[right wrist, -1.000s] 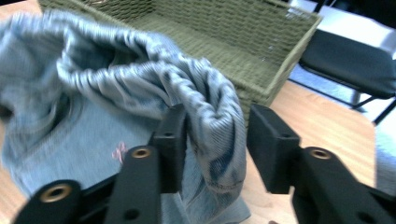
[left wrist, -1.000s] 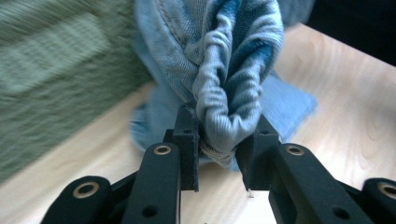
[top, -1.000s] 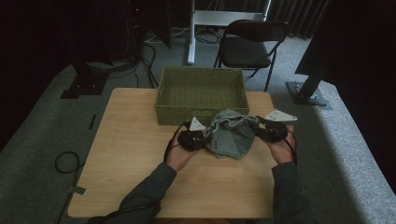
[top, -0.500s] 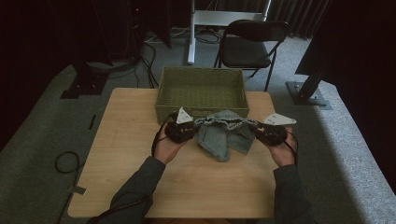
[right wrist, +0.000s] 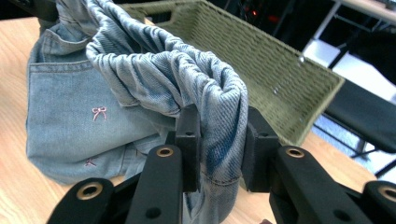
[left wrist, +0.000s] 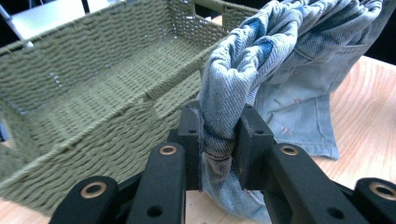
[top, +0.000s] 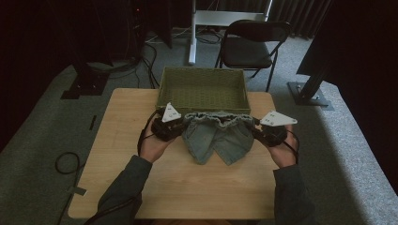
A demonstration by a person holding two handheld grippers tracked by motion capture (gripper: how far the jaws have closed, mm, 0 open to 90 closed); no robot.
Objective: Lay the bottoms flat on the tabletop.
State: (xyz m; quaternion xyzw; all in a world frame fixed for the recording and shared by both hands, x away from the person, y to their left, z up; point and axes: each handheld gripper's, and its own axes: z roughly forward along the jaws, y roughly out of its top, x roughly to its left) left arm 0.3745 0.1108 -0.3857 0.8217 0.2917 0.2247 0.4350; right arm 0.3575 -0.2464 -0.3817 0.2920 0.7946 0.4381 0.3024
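Shorts: small pair of pale denim shorts [top: 217,136], held up between the two grippers over the wooden table [top: 141,187], just in front of the green woven basket [top: 203,86]; the leg hems seem to touch or nearly touch the tabletop.
Left gripper: left gripper [top: 174,125] has its black jaws clamped on a bunched fold of the waistband, seen close in the left gripper view [left wrist: 219,135].
Right gripper: right gripper [top: 261,131] likewise pinches the other end of the gathered waistband [right wrist: 219,140], cloth squeezed thick between the jaws.
Feel: soft and limp, light I'd judge; denim has some body, so it drapes in firm folds, not slippery, nothing to break.
Where to hold: the waistband ends look right to me, since the elastic gathers give the jaws a thick ridge to bite; a grip on the thin leg cloth would let it sag and twist.
Long axis: waistband runs left to right across the table, parallel to the basket's near wall.
Pointing: waist up and toward the basket, both legs hanging down toward the person; a back pocket with a tiny pink bow [right wrist: 98,112] faces the right gripper's camera.
Basket: nothing in it that I can see.
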